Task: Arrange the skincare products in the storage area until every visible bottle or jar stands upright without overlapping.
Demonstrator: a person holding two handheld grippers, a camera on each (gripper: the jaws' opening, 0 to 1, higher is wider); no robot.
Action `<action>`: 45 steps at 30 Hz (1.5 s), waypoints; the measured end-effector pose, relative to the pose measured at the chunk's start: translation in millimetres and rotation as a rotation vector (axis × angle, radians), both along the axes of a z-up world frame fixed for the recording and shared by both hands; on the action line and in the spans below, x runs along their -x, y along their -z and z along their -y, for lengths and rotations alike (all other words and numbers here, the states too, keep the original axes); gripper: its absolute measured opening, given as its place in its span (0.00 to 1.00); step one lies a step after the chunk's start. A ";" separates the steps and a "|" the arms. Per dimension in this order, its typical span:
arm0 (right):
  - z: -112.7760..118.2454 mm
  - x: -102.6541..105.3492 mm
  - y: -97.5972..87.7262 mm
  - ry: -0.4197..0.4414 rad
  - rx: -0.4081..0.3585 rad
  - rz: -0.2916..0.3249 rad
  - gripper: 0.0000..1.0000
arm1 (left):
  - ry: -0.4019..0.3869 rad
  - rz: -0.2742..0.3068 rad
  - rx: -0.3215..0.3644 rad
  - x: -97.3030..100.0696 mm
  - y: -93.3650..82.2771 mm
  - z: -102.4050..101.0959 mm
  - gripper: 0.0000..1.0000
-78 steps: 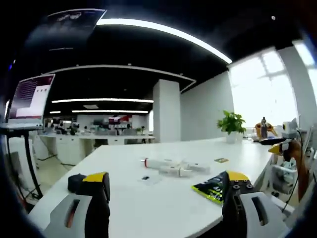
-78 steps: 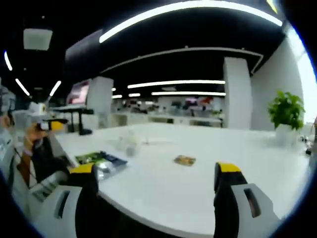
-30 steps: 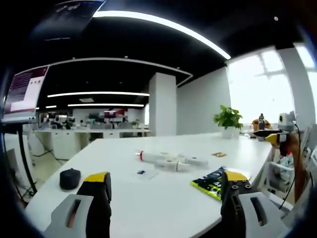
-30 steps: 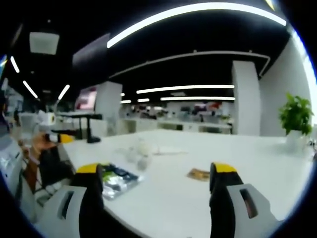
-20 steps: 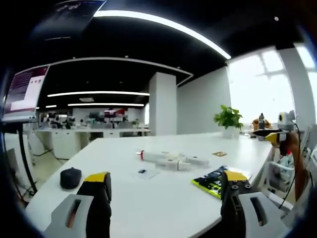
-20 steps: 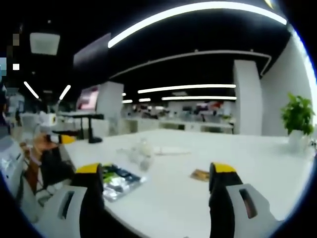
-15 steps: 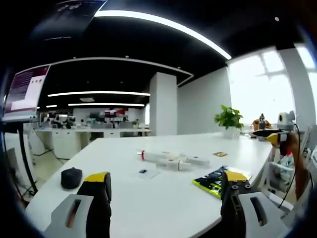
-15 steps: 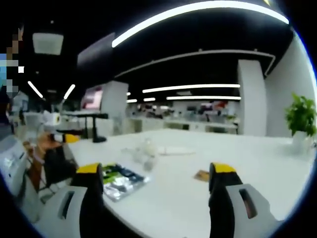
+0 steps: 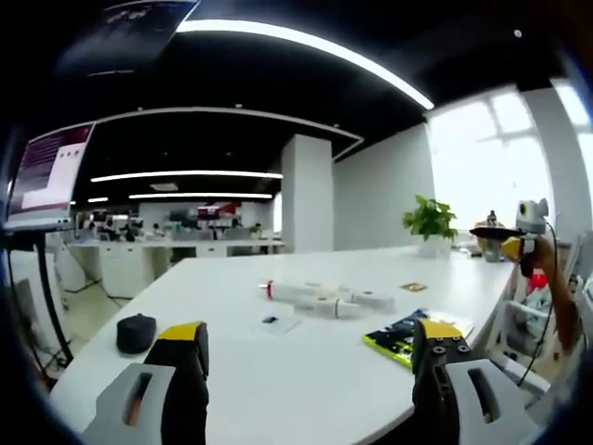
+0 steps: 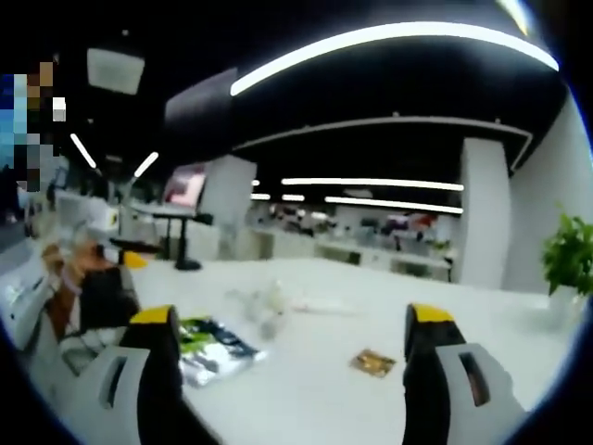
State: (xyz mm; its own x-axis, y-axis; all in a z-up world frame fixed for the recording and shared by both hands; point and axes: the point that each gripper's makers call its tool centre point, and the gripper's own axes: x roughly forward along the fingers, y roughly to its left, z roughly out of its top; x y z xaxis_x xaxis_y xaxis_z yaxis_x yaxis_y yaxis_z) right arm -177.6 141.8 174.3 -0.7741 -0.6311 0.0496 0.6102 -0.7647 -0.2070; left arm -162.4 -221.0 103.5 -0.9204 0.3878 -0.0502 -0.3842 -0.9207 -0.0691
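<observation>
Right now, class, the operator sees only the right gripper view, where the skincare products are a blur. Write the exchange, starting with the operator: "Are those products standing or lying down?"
Observer: In the left gripper view the white tubes lie flat on the table, and none is upright.
Operator: Is there anything close to them?
Observer: A small flat sachet lies nearer the camera than the tubes.
Operator: Is there anything else on the table that I can't see?
Observer: A dark round object sits near the table's edge, far left in that view.
</observation>
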 end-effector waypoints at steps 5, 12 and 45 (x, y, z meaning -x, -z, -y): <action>14.2 9.4 -8.9 -0.061 -0.034 -0.012 1.00 | 0.006 0.004 0.002 0.3 1.1 -1.0 0.94; 41.4 26.0 -27.8 -0.151 -0.045 -0.047 1.00 | 0.007 0.004 0.003 0.3 1.1 0.0 0.93; 81.8 134.4 -45.6 -0.269 0.134 -0.005 0.94 | 0.034 0.034 0.027 5.1 11.3 -9.9 0.94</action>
State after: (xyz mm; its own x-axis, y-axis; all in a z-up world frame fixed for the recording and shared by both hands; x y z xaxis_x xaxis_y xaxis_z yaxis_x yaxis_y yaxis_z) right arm -312.0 60.0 219.9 -0.5799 -0.8008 0.1498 0.7935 -0.5968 -0.1190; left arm -167.5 -211.1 92.1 -0.9044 0.4168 -0.0917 -0.4130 -0.9089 -0.0579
